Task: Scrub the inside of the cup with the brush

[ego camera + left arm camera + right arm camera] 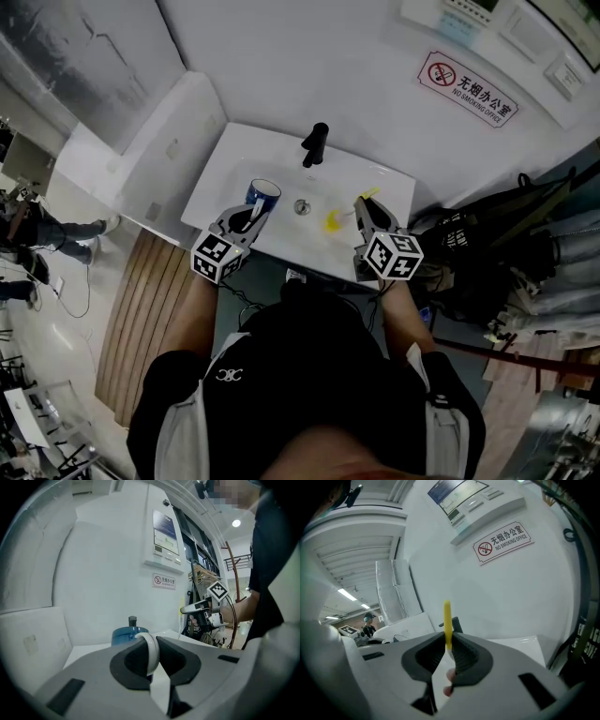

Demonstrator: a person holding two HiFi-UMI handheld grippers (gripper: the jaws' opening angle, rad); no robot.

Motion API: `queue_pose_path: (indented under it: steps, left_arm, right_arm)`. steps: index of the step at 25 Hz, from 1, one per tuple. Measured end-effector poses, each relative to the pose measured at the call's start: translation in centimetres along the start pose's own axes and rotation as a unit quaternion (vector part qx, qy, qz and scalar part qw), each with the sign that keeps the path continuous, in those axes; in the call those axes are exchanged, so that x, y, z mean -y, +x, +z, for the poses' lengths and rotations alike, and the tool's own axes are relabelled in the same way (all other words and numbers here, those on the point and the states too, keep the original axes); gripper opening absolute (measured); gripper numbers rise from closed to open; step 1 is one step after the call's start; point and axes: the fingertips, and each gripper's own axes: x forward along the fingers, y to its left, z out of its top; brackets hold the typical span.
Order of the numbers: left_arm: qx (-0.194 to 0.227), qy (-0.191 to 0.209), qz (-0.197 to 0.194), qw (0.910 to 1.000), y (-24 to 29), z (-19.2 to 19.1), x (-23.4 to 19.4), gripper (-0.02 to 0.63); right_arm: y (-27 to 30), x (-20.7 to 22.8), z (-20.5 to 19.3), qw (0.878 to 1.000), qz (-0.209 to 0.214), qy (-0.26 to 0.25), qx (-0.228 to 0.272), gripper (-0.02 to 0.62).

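Slippage is the worry at the left gripper (249, 218): its jaws pinch only the white handle (151, 652) of the blue cup (263, 192), at the left of the sink (225, 164), so scrubbing force may twist it loose. Further right, the yellow brush (335, 221) (well apart from the cup) is clamped by its thin stem in the right gripper (362, 210) and may pivot.
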Motion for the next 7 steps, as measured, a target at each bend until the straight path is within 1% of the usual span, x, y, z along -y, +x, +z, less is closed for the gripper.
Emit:
queue_pose_path:
  steps: [7]
  left_arm:
    - [0.004,-0.02,0.003,0.9998,0.0,-0.09,-0.27,0.048]
  right_arm:
    - [0.03,-0.48,-0.17,1.0,0.01,-0.013,-0.003,0.051]
